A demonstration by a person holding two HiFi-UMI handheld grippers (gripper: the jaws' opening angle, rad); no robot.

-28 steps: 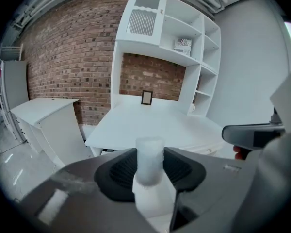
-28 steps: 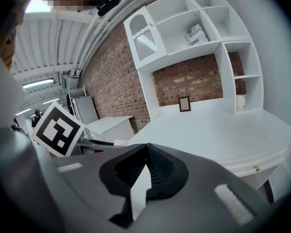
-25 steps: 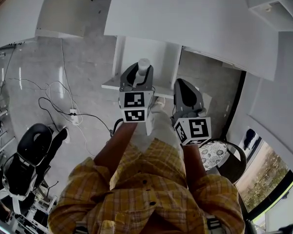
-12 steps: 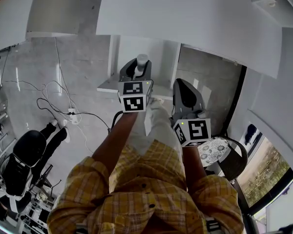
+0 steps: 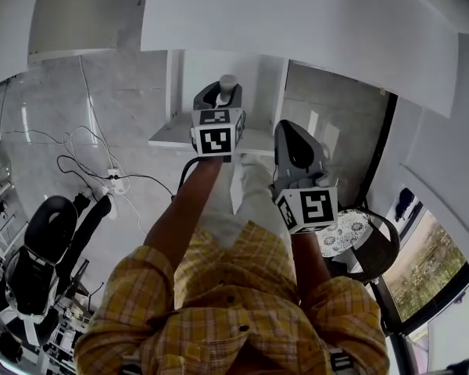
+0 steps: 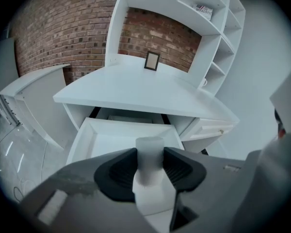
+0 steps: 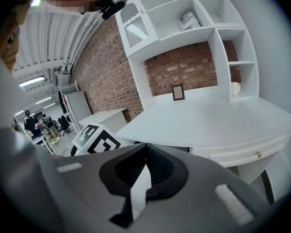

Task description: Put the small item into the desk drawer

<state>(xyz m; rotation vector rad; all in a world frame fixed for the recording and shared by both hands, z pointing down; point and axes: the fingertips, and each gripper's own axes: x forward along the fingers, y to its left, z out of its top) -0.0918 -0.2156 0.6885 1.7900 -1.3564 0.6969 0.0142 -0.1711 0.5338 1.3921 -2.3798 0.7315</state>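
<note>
White against red brick: looking along a pale surface (image 6: pixel 136 89) with shelves above it, backing onto a brick wall (image 6: pixel 53 33). Gripping a small white bottle (image 6: pixel 149 152) upright in the left tool (image 6: pixel 150 171), black pads pressing on both its sides just below the cap. Holding that bottle over the inside of the open drawer (image 6: pixel 87 140), pulled out from under the surface towards the camera; touching the drawer floor or not, impossible to tell. Carrying the right tool (image 7: pixel 144 152) beside the left one, pads closed together at their tips and gripping nothing. Pointing both tools towards the surface, the left one tipped more steeply down. Showing a small dark picture frame (image 6: pixel 152 60) standing at the back of the surface and a white mug (image 6: pixel 204 82) in a shelf nook at the right. Looking down from the head view onto a yellow checked shirt (image 5: pixel 242 303), with a black office chair (image 5: pixel 47 241) standing on the grey floor (image 5: pixel 117 76) at the left.
</note>
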